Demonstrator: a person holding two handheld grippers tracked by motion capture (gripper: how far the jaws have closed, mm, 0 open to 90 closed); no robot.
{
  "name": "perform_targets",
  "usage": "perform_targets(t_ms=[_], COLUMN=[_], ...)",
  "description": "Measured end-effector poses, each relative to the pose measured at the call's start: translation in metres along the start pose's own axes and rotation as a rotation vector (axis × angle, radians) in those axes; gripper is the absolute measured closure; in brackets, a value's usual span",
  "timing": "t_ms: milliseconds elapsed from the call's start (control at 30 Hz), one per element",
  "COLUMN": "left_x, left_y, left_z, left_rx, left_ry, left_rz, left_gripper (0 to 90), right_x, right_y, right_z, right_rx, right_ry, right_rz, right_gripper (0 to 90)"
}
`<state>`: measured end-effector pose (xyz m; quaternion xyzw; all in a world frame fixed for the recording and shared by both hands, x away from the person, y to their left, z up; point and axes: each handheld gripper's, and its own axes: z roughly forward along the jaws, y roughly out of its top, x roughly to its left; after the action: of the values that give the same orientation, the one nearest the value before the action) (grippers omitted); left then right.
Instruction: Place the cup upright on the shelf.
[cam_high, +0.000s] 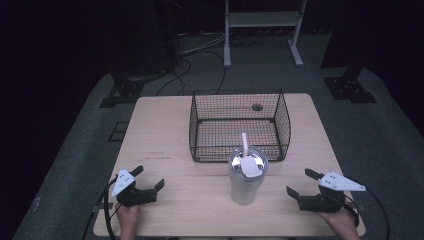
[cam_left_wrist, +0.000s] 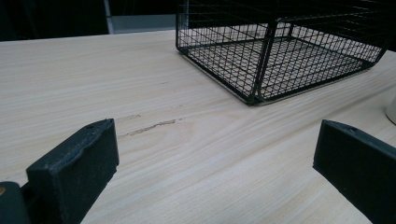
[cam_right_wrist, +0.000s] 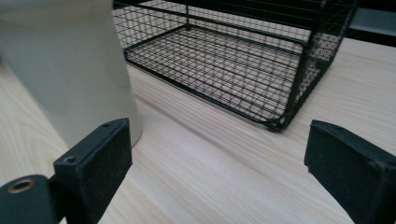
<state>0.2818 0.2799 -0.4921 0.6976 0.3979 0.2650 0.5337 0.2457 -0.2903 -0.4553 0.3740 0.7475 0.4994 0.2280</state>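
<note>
At the lower left of the high view, the left gripper (cam_high: 148, 178) rests low over the pale wooden table (cam_high: 160, 130), its black jaws spread wide with nothing between them, a hand (cam_high: 129, 216) gripping it from the bottom edge. Its own view shows the same: two dark jaws far apart at the bottom corners, bare wood grain between them, and a faint scuff mark (cam_left_wrist: 149, 127) just left of centre.

Moving toward the middle, a white tumbler (cam_high: 246, 177) stands upright on the table, capped by a clear lid (cam_high: 248, 161) with a white straw (cam_high: 245, 144) rising from it. It sits just in front of the black wire basket (cam_high: 239, 125), near its front wall, though I cannot tell whether they touch.

Over at the lower right, the right gripper (cam_high: 300, 182) is also held wide apart, gripping nothing, well clear of the tumbler. In the right gripper view the tumbler wall fills the upper left, just beyond the left jaw, while the basket's corner sits in mid-frame.
</note>
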Motion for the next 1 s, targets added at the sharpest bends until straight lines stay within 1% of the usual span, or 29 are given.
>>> perform_targets(t_ms=[33, 67, 100, 233, 400, 567, 600, 633, 667, 733, 767, 867, 900, 967, 1000], left_x=[0.0, 0.0, 0.0, 0.0, 0.0, 0.0, 0.0, 0.0, 0.0, 0.0, 0.0, 0.0, 0.0, 0.0, 0.0], left_y=[0.0, 0.0, 0.0, 0.0, 0.0, 0.0, 0.0, 0.0, 0.0, 0.0, 0.0, 0.0, 0.0, 0.0, 0.0], left_z=[0.0, 0.0, 0.0, 0.0, 0.0, 0.0, 0.0, 0.0, 0.0, 0.0, 0.0, 0.0, 0.0, 0.0, 0.0], left_rx=[-0.002, -0.002, -0.003, -0.001, 0.003, -0.002, -0.002, -0.002, -0.002, -0.001, 0.001, 0.001, -0.001, -0.002, -0.002], left_ry=[0.0, 0.0, -0.001, 0.0, 0.0, 0.0, 0.0, 0.0, 0.0, 0.0, 0.0, 0.0, 0.0, 0.0, 0.0], left_rz=[-0.002, -0.002, 0.0, -0.001, 0.002, -0.002, -0.003, -0.003, -0.003, -0.002, 0.0, 0.0, -0.001, -0.001, -0.003], left_gripper=[0.0, 0.0, 0.0, 0.0, 0.0, 0.0, 0.0, 0.0, 0.0, 0.0, 0.0, 0.0, 0.0, 0.0, 0.0], right_x=[0.003, 0.003, 0.006, 0.013, 0.02, 0.024, 0.027, 0.027, 0.031, 0.033, 0.037, 0.041, 0.045, 0.046, 0.05], right_y=[0.001, 0.001, 0.001, 0.003, 0.007, 0.01, 0.011, 0.011, 0.013, 0.013, 0.014, 0.015, 0.016, 0.017, 0.018], right_z=[0.001, 0.001, 0.003, 0.007, 0.01, 0.013, 0.015, 0.015, 0.017, 0.017, 0.02, 0.023, 0.027, 0.028, 0.031], right_rx=[0.004, 0.004, 0.008, 0.006, -0.006, -0.009, -0.014, -0.014, -0.01, -0.007, -0.001, 0.004, 0.013, 0.014, 0.014], right_ry=[0.011, 0.011, 0.023, 0.057, 0.065, 0.106, 0.129, 0.129, 0.147, 0.15, 0.166, 0.168, 0.167, 0.174, 0.182], right_rz=[-0.012, -0.012, -0.027, -0.039, -0.058, -0.06, -0.058, -0.058, -0.069, -0.074, -0.082, -0.094, -0.109, -0.113, -0.12], right_gripper=[7.1, 7.1, 7.1, 7.1, 7.0, 7.0, 7.0, 7.0, 7.0, 7.0, 7.0, 7.0, 7.0, 7.0, 7.0])
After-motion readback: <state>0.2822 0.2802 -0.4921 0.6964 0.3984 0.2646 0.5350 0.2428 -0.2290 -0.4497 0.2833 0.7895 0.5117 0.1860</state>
